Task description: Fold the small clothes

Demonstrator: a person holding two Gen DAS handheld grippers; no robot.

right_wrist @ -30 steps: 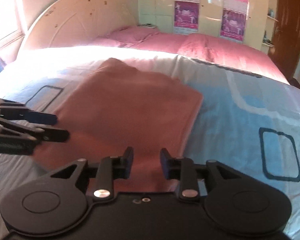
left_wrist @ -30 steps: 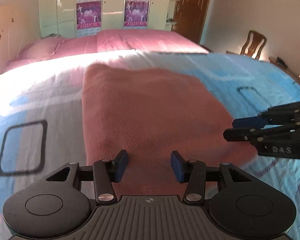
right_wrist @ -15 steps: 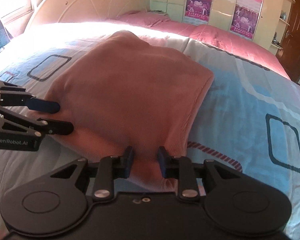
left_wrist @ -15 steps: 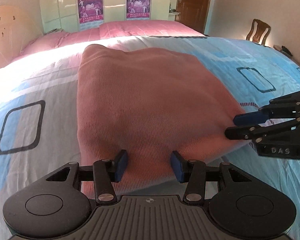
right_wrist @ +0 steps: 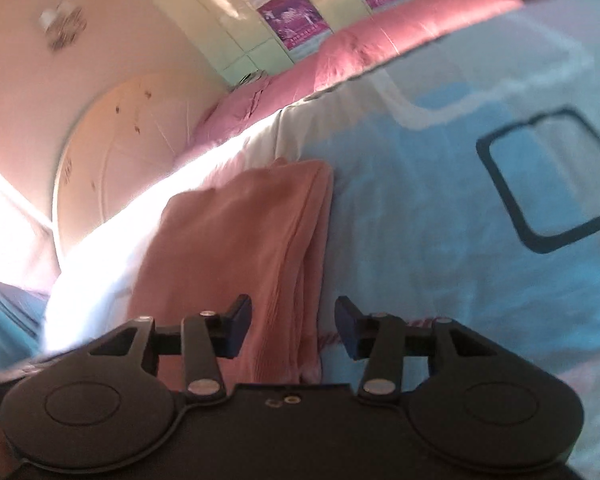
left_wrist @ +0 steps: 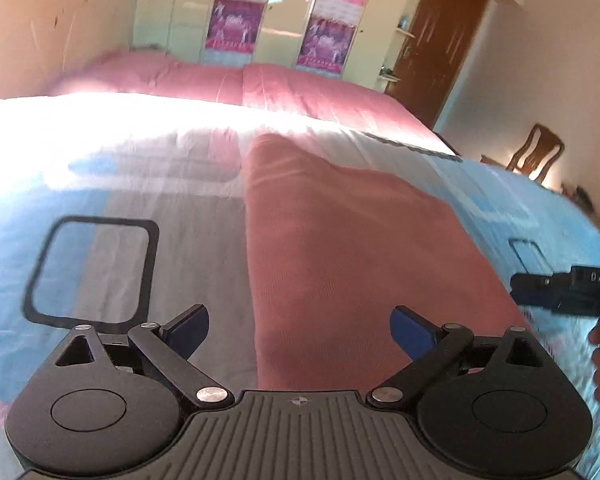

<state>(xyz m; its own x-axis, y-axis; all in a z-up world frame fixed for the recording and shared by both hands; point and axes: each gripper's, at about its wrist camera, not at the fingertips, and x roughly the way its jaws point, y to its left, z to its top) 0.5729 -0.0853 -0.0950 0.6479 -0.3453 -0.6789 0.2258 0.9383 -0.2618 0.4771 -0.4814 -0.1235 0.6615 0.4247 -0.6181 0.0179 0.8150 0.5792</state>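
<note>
A folded salmon-pink knit garment [left_wrist: 352, 248] lies flat on the bed. In the right wrist view it [right_wrist: 240, 248] shows stacked layers along its right edge. My left gripper [left_wrist: 299, 330] is open wide and empty above the garment's near left edge. My right gripper [right_wrist: 293, 327] is open and empty, tilted, just above the garment's near right edge. The right gripper also shows in the left wrist view [left_wrist: 560, 290] at the garment's right side, held by a hand.
The bed has a light blue and white cover [left_wrist: 100, 248] with dark rounded squares. Pink pillows [left_wrist: 236, 80] and a cream headboard [right_wrist: 112, 160] are beyond. A wardrobe with posters [left_wrist: 276, 12], a brown door [left_wrist: 440, 36] and a wooden chair [left_wrist: 536, 156] stand behind.
Both grippers have opened wider and lifted back from the garment's near edge. The right gripper has tilted and swung to the garment's right side. The garment lies narrower, with stacked layers.
</note>
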